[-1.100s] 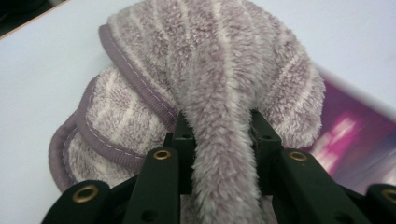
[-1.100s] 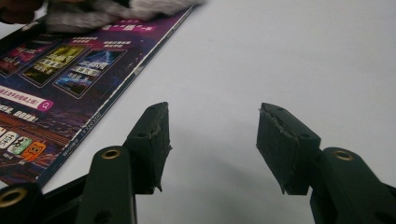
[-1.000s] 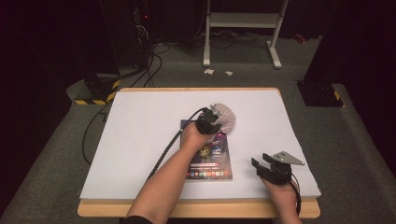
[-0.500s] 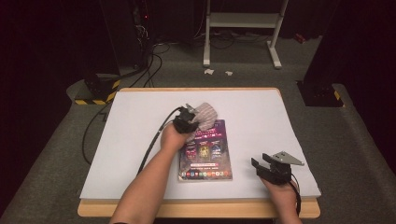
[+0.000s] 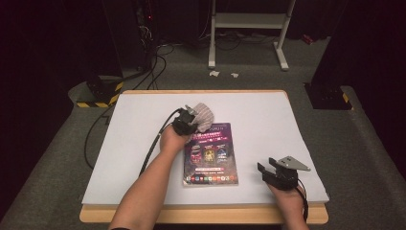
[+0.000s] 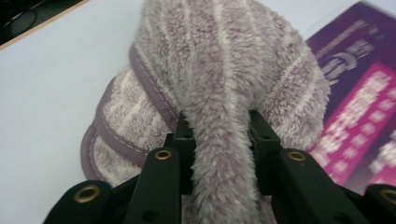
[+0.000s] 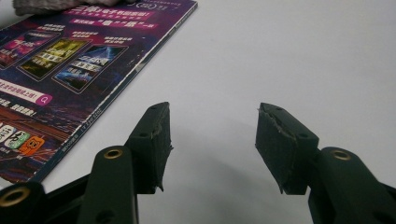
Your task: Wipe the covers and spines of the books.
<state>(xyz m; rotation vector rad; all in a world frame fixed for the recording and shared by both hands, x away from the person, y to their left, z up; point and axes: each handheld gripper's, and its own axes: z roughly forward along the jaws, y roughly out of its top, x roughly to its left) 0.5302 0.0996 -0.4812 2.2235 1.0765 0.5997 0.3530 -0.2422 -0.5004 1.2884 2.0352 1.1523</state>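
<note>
We keep our left tongs (image 6: 219, 135) pinching a fold of the soft, light towel (image 5: 203, 116) at the magazine's (image 5: 210, 153) eleven o'clock corner on the tabletop (image 5: 268, 120), right tongs (image 7: 212, 140) released.

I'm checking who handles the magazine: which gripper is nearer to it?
Left. The left gripper, shut on the striped cloth, sits at the magazine's top-left corner; the right gripper rests apart, beside its right edge.
</note>
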